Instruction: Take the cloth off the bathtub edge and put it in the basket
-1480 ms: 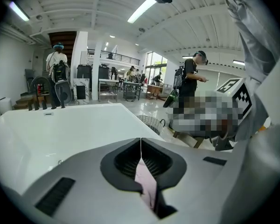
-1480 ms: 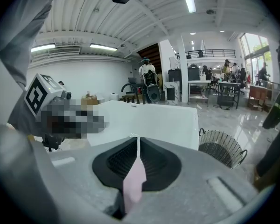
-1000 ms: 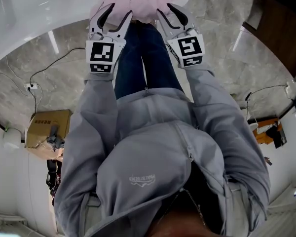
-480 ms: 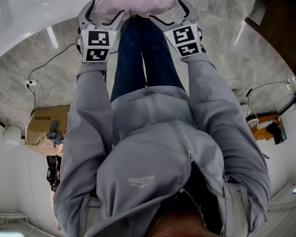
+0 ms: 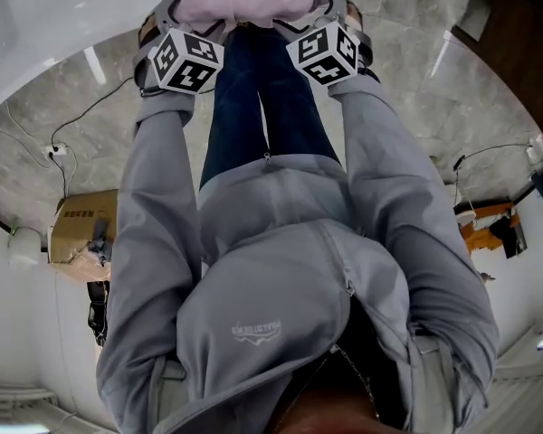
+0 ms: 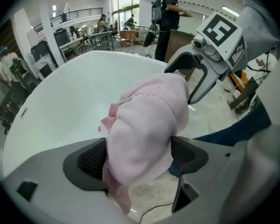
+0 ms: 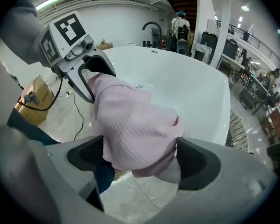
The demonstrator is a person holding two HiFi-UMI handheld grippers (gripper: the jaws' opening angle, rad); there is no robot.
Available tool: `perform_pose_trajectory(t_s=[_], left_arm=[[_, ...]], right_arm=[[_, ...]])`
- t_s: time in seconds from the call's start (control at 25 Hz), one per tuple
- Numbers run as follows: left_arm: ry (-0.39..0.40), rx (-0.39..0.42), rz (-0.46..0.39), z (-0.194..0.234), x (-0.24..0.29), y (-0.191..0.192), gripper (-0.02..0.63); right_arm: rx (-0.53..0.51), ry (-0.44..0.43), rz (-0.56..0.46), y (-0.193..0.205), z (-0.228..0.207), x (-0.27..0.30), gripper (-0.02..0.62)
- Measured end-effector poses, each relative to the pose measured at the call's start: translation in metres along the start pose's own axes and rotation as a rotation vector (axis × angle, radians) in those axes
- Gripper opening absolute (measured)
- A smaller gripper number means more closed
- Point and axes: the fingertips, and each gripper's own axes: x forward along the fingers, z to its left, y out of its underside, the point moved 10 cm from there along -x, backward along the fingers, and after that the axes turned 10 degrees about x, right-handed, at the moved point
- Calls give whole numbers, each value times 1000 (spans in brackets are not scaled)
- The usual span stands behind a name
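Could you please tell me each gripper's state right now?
Left gripper: open, jaws just opened wider, cloth between them.
Right gripper: open, jaws just opened, cloth between them.

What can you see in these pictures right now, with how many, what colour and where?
cloth: one, pink, draped over the bathtub edge
bathtub: one, white, in front of the person
box: one, brown cardboard, on the floor at the person's left
cables: two seen, dark, on the floor
floor: grey marble
jeans: blue, on the person's legs
sleeves: two, grey
left gripper: one, grey, fingers have just been opening, cloth between them
right gripper: one, grey, fingers have just been opening, cloth between them
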Motion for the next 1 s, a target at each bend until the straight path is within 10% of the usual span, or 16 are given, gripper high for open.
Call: perform_pose_trajectory(t_s=[0.32,0.52,1.0], left_arm=[[10,124,68,-11,19,-25,405],[24,165,46,-13,11,-32,394],[103,218,-17,-16,-14,-61,141]], right_arm=[[-82,-38,57,-20,8,18,464],[-163,-40,45,-28,15,10,287],[-83,-88,46,-48,16,-23,85]])
